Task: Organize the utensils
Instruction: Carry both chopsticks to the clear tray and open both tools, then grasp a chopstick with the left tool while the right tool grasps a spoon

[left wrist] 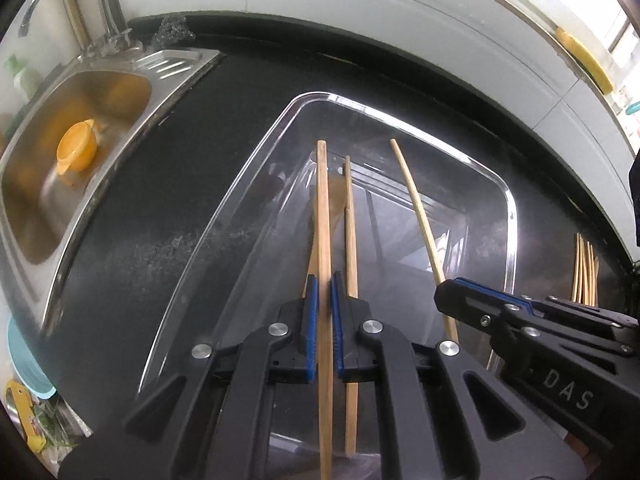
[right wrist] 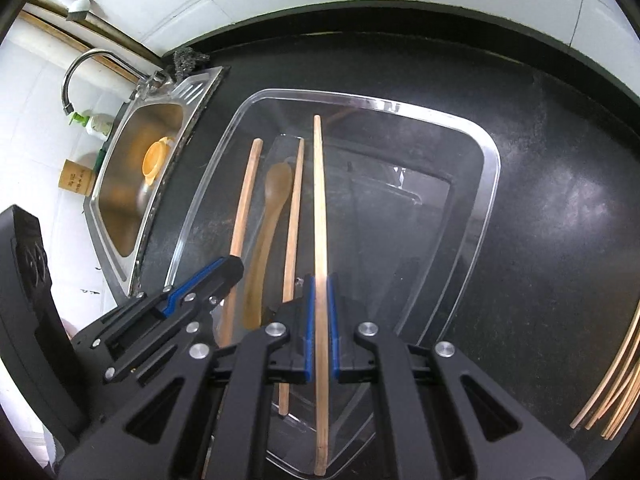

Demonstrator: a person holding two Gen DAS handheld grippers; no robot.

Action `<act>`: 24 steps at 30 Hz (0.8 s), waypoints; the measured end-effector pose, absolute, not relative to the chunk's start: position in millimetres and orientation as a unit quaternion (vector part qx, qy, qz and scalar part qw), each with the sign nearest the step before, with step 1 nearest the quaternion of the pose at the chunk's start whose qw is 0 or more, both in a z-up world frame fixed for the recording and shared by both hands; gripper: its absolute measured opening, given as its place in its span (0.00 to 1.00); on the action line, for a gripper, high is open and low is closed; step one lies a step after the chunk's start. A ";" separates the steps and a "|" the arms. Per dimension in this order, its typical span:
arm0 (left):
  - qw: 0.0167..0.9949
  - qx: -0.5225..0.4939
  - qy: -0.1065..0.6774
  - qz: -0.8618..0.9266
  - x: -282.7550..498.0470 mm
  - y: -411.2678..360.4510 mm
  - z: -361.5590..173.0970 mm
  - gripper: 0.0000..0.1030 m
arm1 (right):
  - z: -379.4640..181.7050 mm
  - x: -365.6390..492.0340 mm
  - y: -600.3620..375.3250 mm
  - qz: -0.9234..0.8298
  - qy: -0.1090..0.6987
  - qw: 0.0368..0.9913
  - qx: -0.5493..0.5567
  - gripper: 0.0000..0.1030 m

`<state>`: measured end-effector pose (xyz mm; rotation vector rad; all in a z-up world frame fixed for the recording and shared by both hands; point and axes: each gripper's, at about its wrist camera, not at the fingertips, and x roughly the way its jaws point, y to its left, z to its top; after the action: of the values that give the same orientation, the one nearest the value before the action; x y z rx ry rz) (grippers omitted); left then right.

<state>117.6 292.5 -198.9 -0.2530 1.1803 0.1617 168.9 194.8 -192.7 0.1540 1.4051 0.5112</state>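
Looking along your left gripper [left wrist: 324,304], you have it clamped on 1 chopstick [left wrist: 323,208] above the clear tray [left wrist: 510,216], where another chopstick [left wrist: 351,240] already lies. Along your right gripper [right wrist: 320,312], pinching a thinner chopstick [right wrist: 320,200], a wooden spoon [right wrist: 268,224] rests inside, while a loose bundle [right wrist: 612,396] waits at the counter's right edge.

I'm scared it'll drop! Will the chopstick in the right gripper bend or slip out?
Probably it stays stiff: the chopstick runs straight and unsupported past the right hand-held gripper. It looks thin and likely light. It might pivot or slip, since the pads grip only a short part of its smooth wood.
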 end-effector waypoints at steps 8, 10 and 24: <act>0.833 -0.100 0.538 0.082 111.0 297.8 -184.2 0.71 | -162.9 173.6 155.7 0.214 0.593 0.769 0.106 0.90; 0.845 -0.100 0.519 0.082 104.1 301.5 -171.9 0.86 | -151.5 173.6 139.1 0.208 0.577 0.782 0.114 0.91; 0.869 -0.092 0.484 0.049 65.4 251.1 -114.9 0.94 | -82.8 81.4 14.5 0.139 0.508 0.848 0.062 0.91</act>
<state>65.4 251.1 -114.9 -0.1927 1.0120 0.1022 81.4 14.5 -82.8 0.1317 1.0718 0.2933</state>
